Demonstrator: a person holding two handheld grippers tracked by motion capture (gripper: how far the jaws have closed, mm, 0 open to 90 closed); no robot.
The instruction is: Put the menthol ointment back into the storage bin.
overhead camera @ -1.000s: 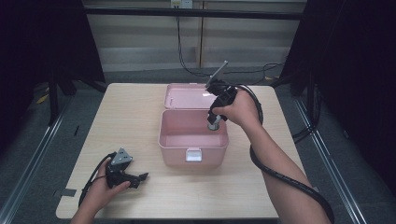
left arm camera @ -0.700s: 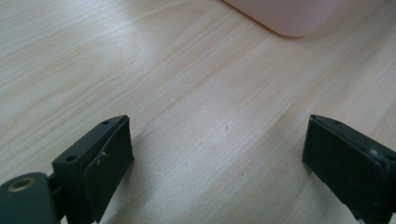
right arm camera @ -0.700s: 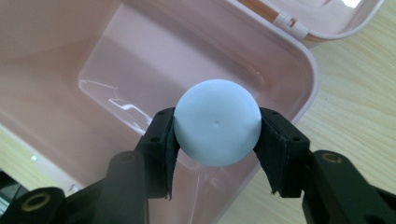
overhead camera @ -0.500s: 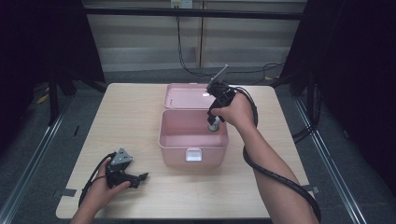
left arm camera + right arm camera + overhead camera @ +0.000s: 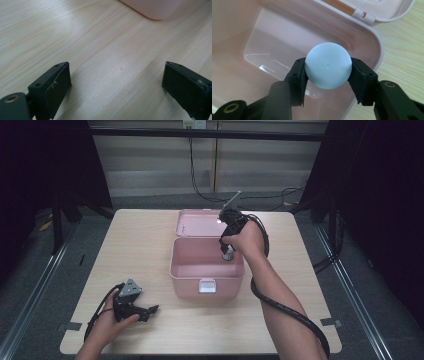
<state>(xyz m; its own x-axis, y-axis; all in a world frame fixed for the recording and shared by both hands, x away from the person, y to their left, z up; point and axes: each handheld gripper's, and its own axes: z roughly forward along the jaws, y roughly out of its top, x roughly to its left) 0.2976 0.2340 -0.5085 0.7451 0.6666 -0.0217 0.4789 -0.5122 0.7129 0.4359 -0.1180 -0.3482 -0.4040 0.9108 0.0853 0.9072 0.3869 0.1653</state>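
Note:
A pink plastic box [image 5: 206, 270] stands open in the middle of the wooden table, its lid [image 5: 197, 223] folded back behind it. My right gripper [image 5: 227, 254] points down into the box's right side, shut on a pale blue ball [image 5: 328, 65] that hangs just inside the box wall [image 5: 372, 47]. Both pads [image 5: 298, 72] press on the ball's sides. My left gripper [image 5: 142, 310] rests on the table near the front left, held by a hand. Its jaws stand wide open over bare wood, its left pad [image 5: 58, 82] well apart from the other, and the box's corner [image 5: 156, 8] lies farther ahead.
The table's [image 5: 140, 240] edges drop to a dark floor on all sides. A black cable [image 5: 280, 302] trails from the right gripper along the forearm. Cables [image 5: 205, 195] run on the floor behind the table.
My right gripper has sunk a little with the ball, deeper into the box's right side. The left gripper has stayed where it was.

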